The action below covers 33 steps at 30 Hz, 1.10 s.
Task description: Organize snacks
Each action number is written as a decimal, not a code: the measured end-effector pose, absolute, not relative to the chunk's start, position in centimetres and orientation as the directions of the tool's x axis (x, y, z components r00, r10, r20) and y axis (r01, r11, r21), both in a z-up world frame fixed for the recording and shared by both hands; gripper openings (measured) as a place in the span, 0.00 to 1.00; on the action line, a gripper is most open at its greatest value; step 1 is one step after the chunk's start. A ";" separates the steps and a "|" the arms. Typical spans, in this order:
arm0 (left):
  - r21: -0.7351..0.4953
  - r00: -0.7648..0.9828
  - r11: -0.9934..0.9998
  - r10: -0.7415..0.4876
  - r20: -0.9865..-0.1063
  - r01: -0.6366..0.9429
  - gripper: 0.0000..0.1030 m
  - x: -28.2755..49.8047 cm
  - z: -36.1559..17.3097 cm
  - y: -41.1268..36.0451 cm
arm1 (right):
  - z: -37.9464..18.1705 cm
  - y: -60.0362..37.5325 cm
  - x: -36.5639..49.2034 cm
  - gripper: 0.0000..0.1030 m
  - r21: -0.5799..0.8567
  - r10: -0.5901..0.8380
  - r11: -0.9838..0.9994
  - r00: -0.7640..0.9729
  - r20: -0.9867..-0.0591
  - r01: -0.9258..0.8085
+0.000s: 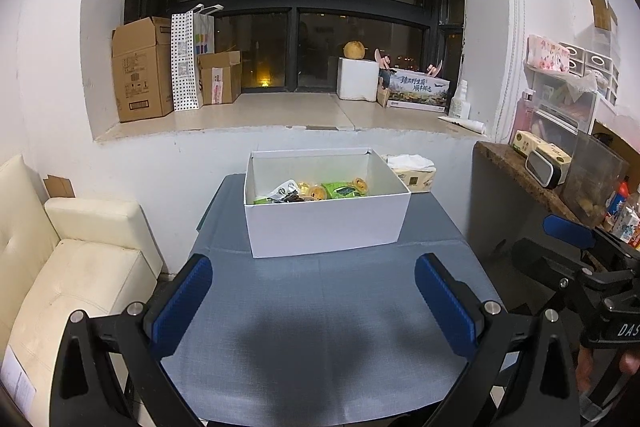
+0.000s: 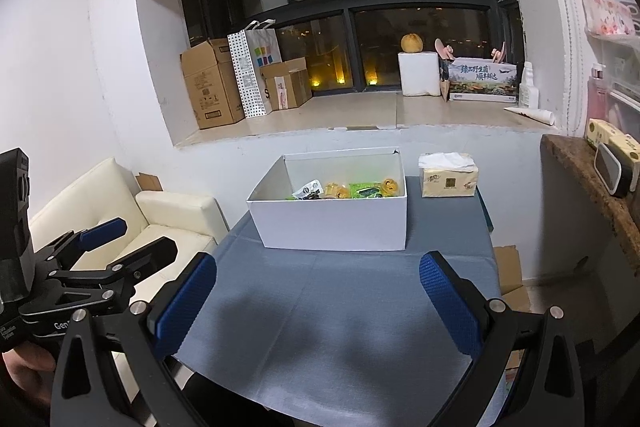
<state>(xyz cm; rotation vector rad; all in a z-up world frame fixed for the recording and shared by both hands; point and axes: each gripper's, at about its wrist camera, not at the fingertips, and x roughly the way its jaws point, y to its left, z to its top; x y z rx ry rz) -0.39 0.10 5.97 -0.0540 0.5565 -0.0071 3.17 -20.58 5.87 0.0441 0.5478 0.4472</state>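
Note:
A white open box (image 1: 326,227) stands at the far side of a table with a grey-blue cloth (image 1: 320,327). Inside lie several snacks (image 1: 320,191): green packets, yellow round cups and a dark-printed packet. The box (image 2: 332,223) and snacks (image 2: 344,190) also show in the right wrist view. My left gripper (image 1: 314,301) is open and empty, held above the near half of the table. My right gripper (image 2: 318,301) is open and empty too, to the right of the left one. Each gripper shows at the edge of the other's view.
A tissue pack (image 1: 412,173) sits right of the box at the table's far edge. A cream sofa (image 1: 76,267) stands left of the table. A brown counter (image 1: 528,175) with bottles and boxes stands to the right. The window sill (image 1: 280,111) behind holds cardboard boxes.

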 end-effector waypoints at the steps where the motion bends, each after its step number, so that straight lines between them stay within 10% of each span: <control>1: -0.055 0.848 0.998 -0.024 -0.529 -0.005 1.00 -0.4 6.0 0.1 | 5.9 -20.6 3.1 1.00 0.157 0.423 0.903 0.760 -0.494 -0.400; 33: -0.058 0.852 0.998 -0.011 -0.524 -0.023 1.00 -0.7 6.5 0.5 | 6.2 -20.5 3.0 1.00 0.158 0.432 0.898 0.756 -0.491 -0.410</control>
